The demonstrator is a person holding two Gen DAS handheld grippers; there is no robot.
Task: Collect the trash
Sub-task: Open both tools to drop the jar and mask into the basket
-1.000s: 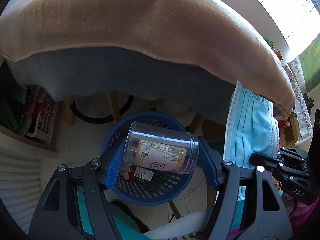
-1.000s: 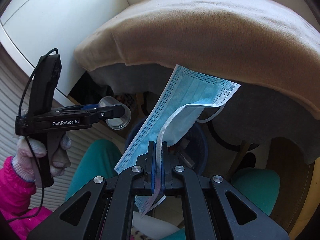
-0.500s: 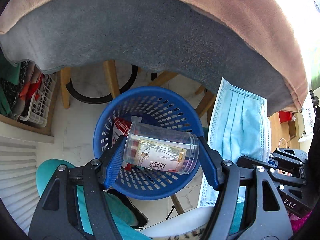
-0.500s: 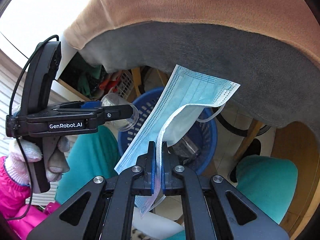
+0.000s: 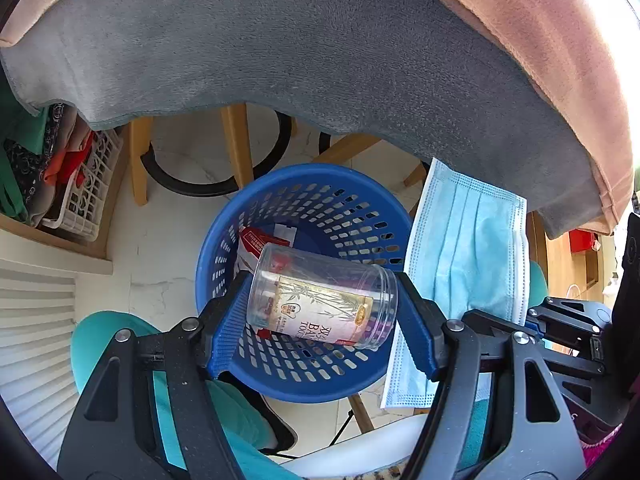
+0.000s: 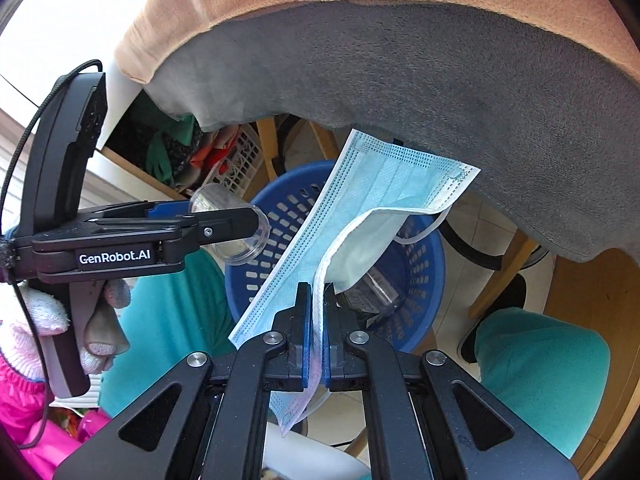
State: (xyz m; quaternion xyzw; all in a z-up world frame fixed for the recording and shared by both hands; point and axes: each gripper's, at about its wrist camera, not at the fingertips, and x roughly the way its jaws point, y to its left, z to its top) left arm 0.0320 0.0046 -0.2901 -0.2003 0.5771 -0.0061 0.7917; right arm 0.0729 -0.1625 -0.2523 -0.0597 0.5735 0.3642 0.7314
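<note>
My left gripper (image 5: pixel 322 312) is shut on a clear plastic jar (image 5: pixel 320 300) with a bamboo label, held sideways right above the blue mesh basket (image 5: pixel 320 204). The basket stands on the floor with a red-and-white packet (image 5: pixel 256 240) inside. My right gripper (image 6: pixel 317 312) is shut on a light blue face mask (image 6: pixel 380 200), which hangs over the basket (image 6: pixel 424 248) rim. In the right wrist view the left gripper (image 6: pixel 224 220) with the jar (image 6: pixel 236 248) hovers at the basket's left side. The mask (image 5: pixel 464 264) shows at the right of the left wrist view.
A table draped in grey and tan cloth (image 5: pixel 320 60) overhangs the basket. Wooden chair legs (image 5: pixel 236 144) and a black ring base stand behind it. A white crate (image 5: pixel 88 184) of clothes sits on a shelf at left. Teal trouser legs (image 6: pixel 540 380) flank the basket.
Both grippers have sunk toward the basket, which now looks larger and fuller in both views. The jar and the mask stay gripped as before.
</note>
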